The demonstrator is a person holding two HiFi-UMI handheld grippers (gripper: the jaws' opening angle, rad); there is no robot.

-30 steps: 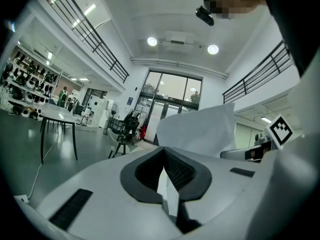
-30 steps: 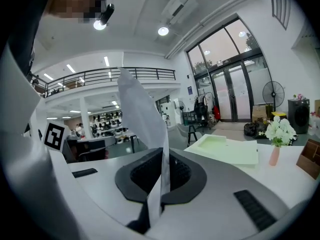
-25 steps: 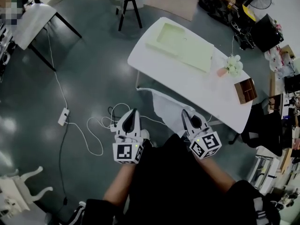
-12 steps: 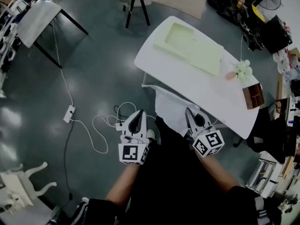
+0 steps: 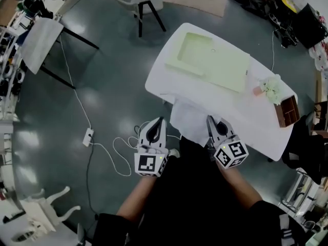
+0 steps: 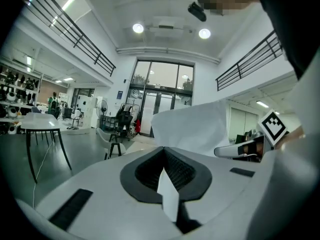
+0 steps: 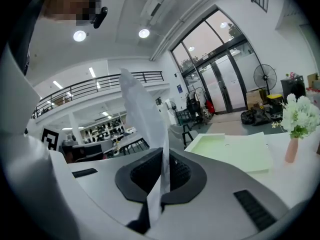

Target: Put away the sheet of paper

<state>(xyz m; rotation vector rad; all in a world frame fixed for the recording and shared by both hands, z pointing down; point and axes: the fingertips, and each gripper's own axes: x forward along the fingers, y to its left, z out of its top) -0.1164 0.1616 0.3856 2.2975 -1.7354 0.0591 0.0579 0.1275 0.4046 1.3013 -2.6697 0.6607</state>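
Pinching the sheet of paper (image 5: pixel 190 118) from both sides, your two grippers hold it stretched between them. The left gripper (image 5: pixel 158 123) has its jaws pressed together on the sheet's left edge, and in the left gripper view a thin strip of white paper runs through the closed jaws while the rest rises ahead. The right gripper (image 5: pixel 211 122) has its jaws pressed together on the right edge, and in the right gripper view the paper stands upright out of the closed jaws.

The sheet hangs in the air in front of your body, above the grey floor (image 5: pixel 102 96). Its far edge reaches the near rim of a white worktop (image 5: pixel 230 106); you cannot tell whether it touches.

On the worktop lies a pale green tray (image 5: pixel 212 60). Farther right stand white flowers (image 5: pixel 270 85) and a brown wooden box (image 5: pixel 288 111).

On the floor to your left, a white cable (image 5: pixel 118 155) loops toward a power strip (image 5: pixel 88 136).
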